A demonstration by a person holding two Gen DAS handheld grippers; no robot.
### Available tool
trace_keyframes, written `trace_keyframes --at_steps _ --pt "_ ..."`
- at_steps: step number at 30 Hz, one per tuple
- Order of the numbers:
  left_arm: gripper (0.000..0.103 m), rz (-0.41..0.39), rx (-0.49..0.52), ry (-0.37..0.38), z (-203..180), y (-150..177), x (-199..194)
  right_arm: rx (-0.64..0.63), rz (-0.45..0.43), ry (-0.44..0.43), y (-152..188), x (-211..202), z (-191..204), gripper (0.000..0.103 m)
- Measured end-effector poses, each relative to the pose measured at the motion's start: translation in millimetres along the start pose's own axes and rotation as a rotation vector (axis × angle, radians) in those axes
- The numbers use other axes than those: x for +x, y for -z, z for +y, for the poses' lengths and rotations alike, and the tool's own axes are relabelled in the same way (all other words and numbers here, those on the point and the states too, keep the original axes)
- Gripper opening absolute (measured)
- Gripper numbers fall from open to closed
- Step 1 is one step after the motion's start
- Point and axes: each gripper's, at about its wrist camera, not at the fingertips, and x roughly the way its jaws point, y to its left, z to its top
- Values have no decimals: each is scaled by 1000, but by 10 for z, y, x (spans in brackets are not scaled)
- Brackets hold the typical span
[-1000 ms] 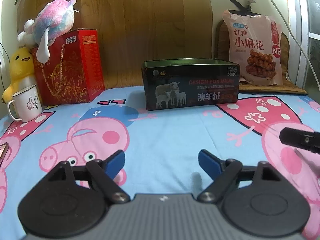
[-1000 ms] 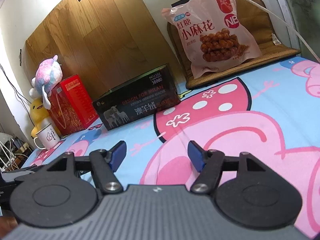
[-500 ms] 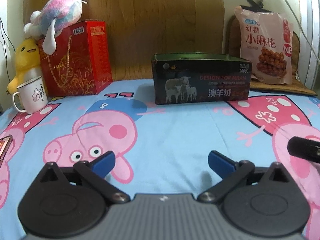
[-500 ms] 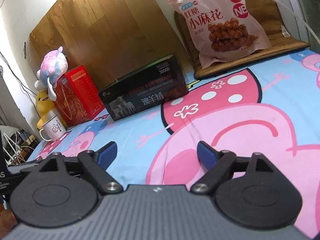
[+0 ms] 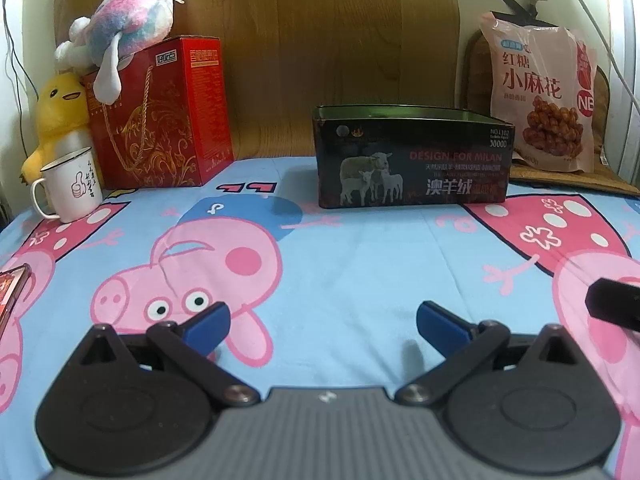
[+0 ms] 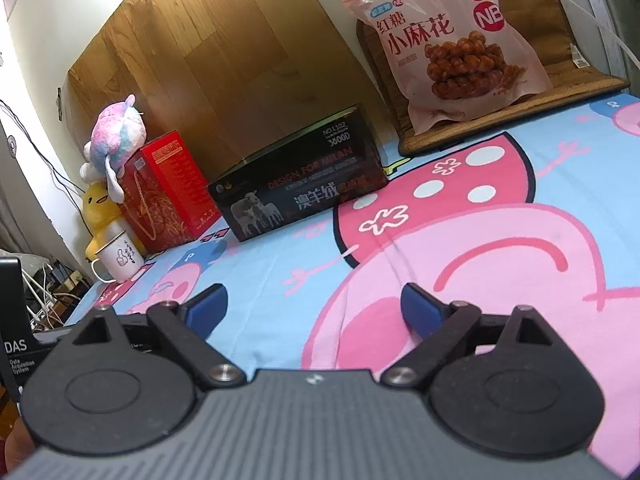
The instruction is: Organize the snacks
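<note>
We hold both tools low over the near part of the bed (image 5: 360, 248), whose cartoon-pig sheet carries everything here, and neither has anything in it. The left gripper (image 5: 322, 322) has its jaws spread wide with only sheet between them; they have just been opening, which we read as readying for a grab. The right gripper (image 6: 314, 307) is the same: jaws apart, just been opening, nothing between them. The snack bag (image 5: 542, 96) of brown-sugar twists leans upright against the far right wall on a woven mat (image 5: 576, 178), well apart from both tools, so it still has to be fetched. The open dark tin (image 5: 412, 156) with sheep on its side sits at the far middle, just left of the bag, mouth up; we judge it the likely place for the snacks. The red gift box (image 5: 160, 112), plush toy (image 5: 128, 20), yellow duck (image 5: 60, 116) and white mug (image 5: 70, 188) crowd the far left, out of the path.
</note>
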Motion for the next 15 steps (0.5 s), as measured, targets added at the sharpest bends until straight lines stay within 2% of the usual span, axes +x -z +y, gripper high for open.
trace_keyframes --at_steps 15 --pt "103 6 -14 2 20 11 -6 2 -6 7 6 -2 -4 96"
